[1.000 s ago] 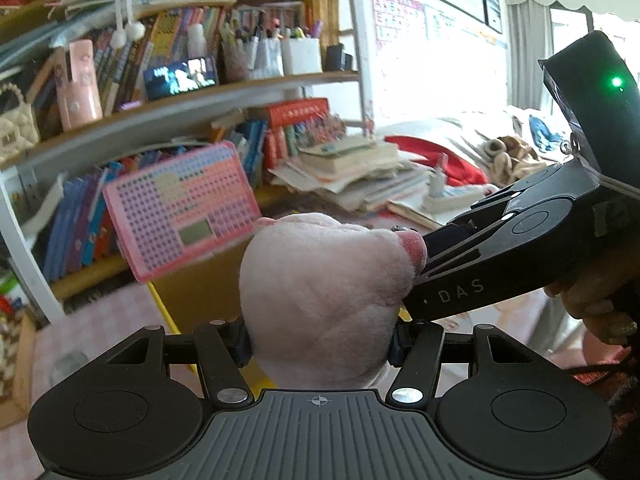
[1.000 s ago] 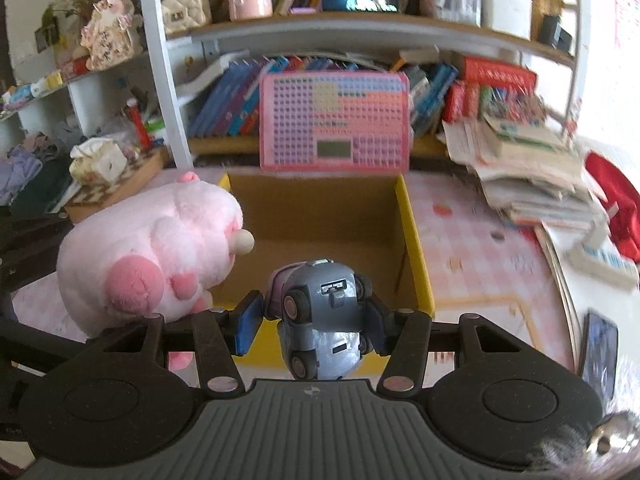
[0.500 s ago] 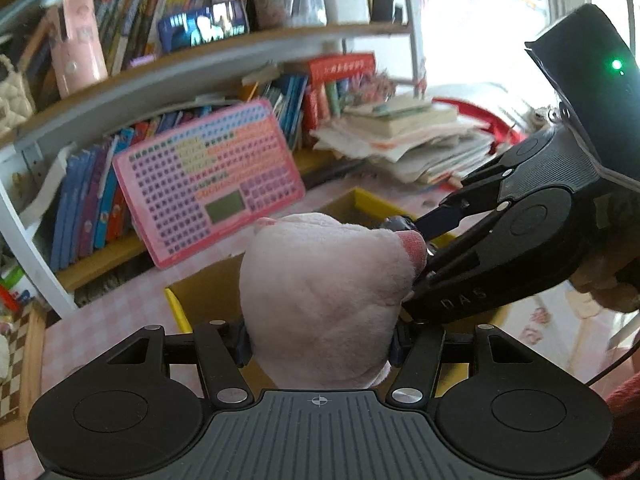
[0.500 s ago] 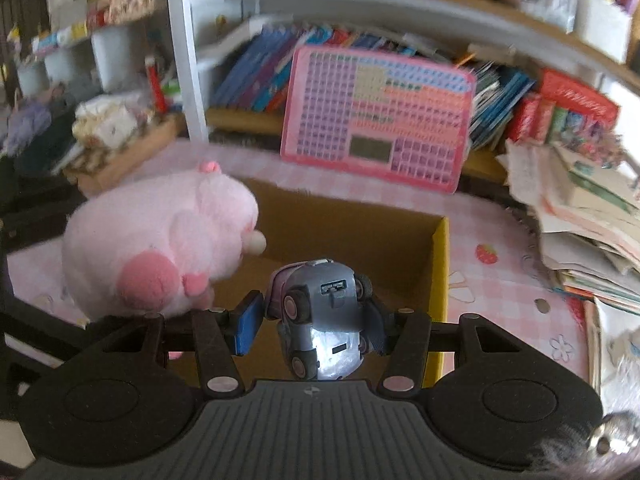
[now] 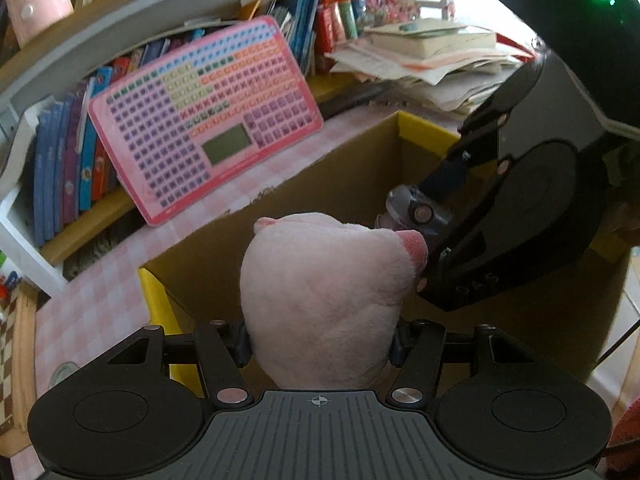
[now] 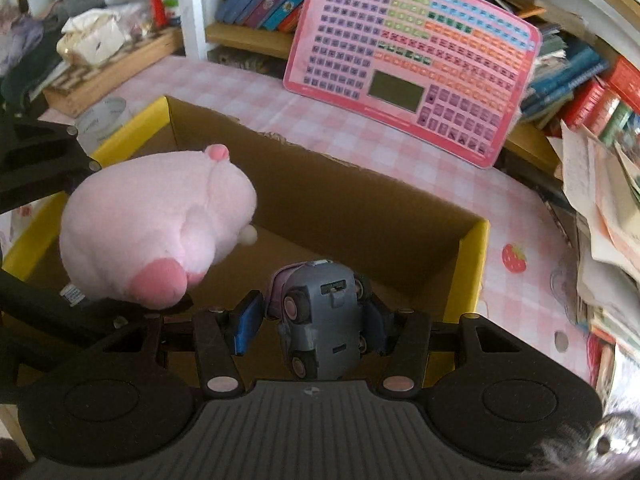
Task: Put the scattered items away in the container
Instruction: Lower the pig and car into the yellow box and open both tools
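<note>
The left gripper (image 5: 320,344) pinches a pink plush toy (image 5: 324,304) by its lower part, a pad pressed in on each flank. The right gripper (image 6: 312,316) is clamped on a grey toy car (image 6: 320,320), which hangs with its underside and wheels turned toward the camera; the right-hand pad is mostly hidden behind the car, so contact on that side is likely rather than plain.

Both toys hang above the open top of the cardboard box (image 6: 472,264), the one with yellow outer walls. The plush is over the box's left half, nearer the left yellow wall; the car is over the middle, close to the near edge. In the left wrist view the car (image 5: 416,212) sits just beside the plush's pink cheek, and the 2 grippers are nearly touching there. The floor of the box looks bare where it shows.

The box stands on a pink checked tablecloth (image 6: 256,92), with a pink button-board toy (image 6: 412,60) leaning against the bookshelf behind its far edge.

The step in hand seems to be the delivery of these 2 items. Next, each should be lowered a little further inside the walls and the pads spread to let go, then both grippers lifted straight out without snagging the plush or each other.
</note>
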### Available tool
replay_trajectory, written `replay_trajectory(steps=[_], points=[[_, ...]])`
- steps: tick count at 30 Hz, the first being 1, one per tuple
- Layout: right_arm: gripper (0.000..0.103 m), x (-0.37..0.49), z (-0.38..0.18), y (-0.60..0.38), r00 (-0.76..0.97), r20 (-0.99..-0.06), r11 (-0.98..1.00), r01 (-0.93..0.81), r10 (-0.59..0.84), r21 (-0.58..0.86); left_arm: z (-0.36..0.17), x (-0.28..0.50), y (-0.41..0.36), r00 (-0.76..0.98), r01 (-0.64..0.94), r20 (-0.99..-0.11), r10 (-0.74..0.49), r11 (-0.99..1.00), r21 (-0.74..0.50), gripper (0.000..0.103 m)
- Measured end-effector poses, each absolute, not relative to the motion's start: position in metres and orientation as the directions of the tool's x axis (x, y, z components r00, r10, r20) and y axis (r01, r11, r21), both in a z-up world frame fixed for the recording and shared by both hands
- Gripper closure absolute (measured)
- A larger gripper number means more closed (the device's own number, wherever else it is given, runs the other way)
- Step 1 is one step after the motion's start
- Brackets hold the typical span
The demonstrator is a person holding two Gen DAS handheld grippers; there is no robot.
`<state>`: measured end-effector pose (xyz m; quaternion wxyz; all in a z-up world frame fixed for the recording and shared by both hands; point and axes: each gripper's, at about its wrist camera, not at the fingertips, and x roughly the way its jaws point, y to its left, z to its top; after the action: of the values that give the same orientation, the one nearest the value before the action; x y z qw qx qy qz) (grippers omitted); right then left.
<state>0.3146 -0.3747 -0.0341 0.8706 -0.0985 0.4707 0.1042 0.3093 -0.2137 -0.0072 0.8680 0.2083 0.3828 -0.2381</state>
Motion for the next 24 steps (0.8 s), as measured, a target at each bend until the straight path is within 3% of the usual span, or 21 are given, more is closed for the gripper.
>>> replay_trajectory(steps=[8,11,14,24], points=[[0.051,0.323,-0.04,-0.37,0.518,-0.849,0.945,-0.317,0.106,-0.076,-0.012,0.311,-0.214,0.599,0.556,-0.767,-0.231,0.809,0.191,0.036],[0.044,0.324,-0.04,-0.369,0.532,-0.84,0.946,-0.314,0.106,-0.08,-0.011,0.31,-0.215,0.61,0.551,-0.762,-0.219,0.808,0.208,0.031],[0.034,0.323,-0.036,-0.37,0.557,-0.825,0.948,-0.303,0.093,-0.098,-0.009,0.306,-0.214,0.628,0.542,-0.751,-0.204,0.807,0.235,0.019],[0.033,0.308,-0.021,-0.371,0.6,-0.792,0.949,-0.301,0.111,-0.094,0.016,0.287,-0.202,0.695,0.483,-0.687,-0.21,0.844,0.231,0.018]])
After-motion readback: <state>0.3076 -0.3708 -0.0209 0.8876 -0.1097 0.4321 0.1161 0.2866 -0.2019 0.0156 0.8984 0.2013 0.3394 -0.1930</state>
